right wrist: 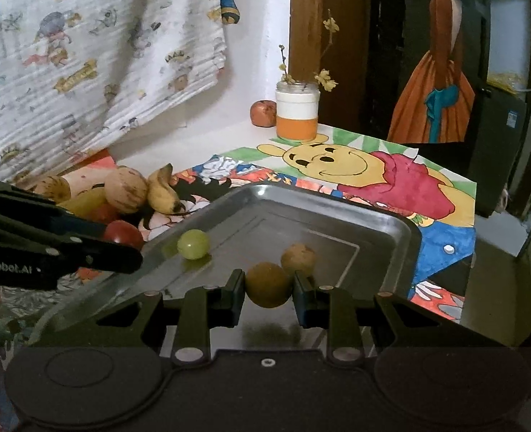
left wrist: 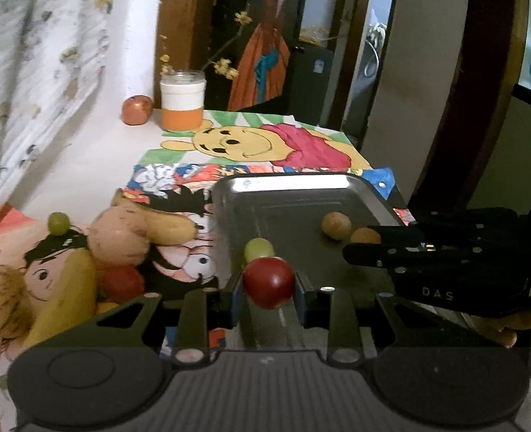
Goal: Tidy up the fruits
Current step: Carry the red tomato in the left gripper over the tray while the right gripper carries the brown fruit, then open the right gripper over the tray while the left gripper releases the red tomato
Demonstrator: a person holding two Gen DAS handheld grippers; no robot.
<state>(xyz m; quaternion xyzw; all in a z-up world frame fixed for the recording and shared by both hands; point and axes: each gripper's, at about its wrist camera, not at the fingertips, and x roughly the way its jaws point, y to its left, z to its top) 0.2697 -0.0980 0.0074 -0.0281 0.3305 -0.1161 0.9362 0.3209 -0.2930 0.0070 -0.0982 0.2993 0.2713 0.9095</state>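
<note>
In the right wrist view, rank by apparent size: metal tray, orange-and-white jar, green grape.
1. metal tray
2. orange-and-white jar
3. green grape
The jar sits farther back, so it looks smaller than it is.

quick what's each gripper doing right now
Left gripper: shut on a red fruit.
Right gripper: shut on a brown fruit.

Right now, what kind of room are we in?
Probably a room in someone's home. Cartoon drawings cover the table, a patterned cloth hangs on the wall, and a jar with dried flowers stands by a metal tray of fruit.
</note>
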